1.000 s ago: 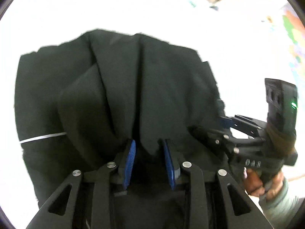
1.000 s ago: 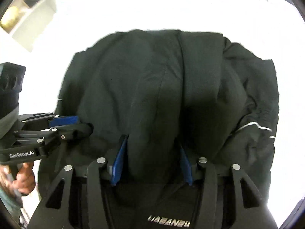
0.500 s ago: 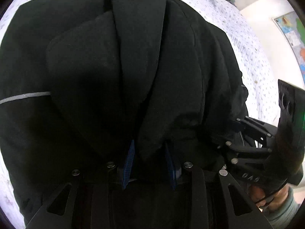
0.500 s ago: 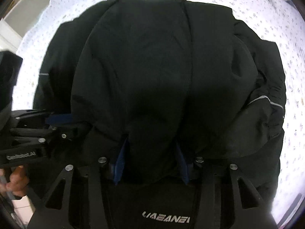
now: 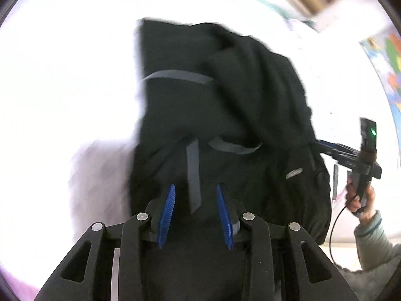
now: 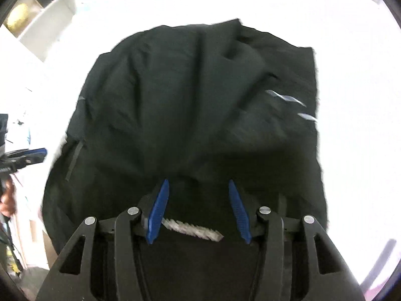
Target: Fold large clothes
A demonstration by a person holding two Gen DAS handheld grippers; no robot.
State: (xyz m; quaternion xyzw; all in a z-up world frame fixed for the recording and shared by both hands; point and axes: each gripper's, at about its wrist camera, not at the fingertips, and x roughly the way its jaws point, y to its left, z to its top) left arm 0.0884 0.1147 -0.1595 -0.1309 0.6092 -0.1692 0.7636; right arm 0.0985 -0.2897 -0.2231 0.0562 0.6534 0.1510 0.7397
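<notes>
A large black jacket (image 5: 225, 115) with thin grey reflective strips lies bunched on the bright white bed. In the left wrist view my left gripper (image 5: 195, 208) has its blue pads apart with black cloth and a grey strip (image 5: 194, 173) between them. In the right wrist view the jacket (image 6: 195, 105) spreads ahead of my right gripper (image 6: 198, 208), whose pads stand wide apart over dark cloth and a white zipper edge (image 6: 193, 229). The right gripper also shows at the right of the left wrist view (image 5: 351, 153), at the jacket's edge.
The bed sheet (image 5: 62, 75) is overexposed white around the jacket. A white shelf unit (image 6: 42, 22) stands at the upper left of the right wrist view. A colourful wall map (image 5: 388, 57) hangs at the right. The person's hand (image 5: 361, 200) holds the right tool.
Both grippers have pulled back and up from the jacket and their pads have spread wider. The jacket has dropped onto the bed in a more bunched heap. The frames are motion-blurred.
</notes>
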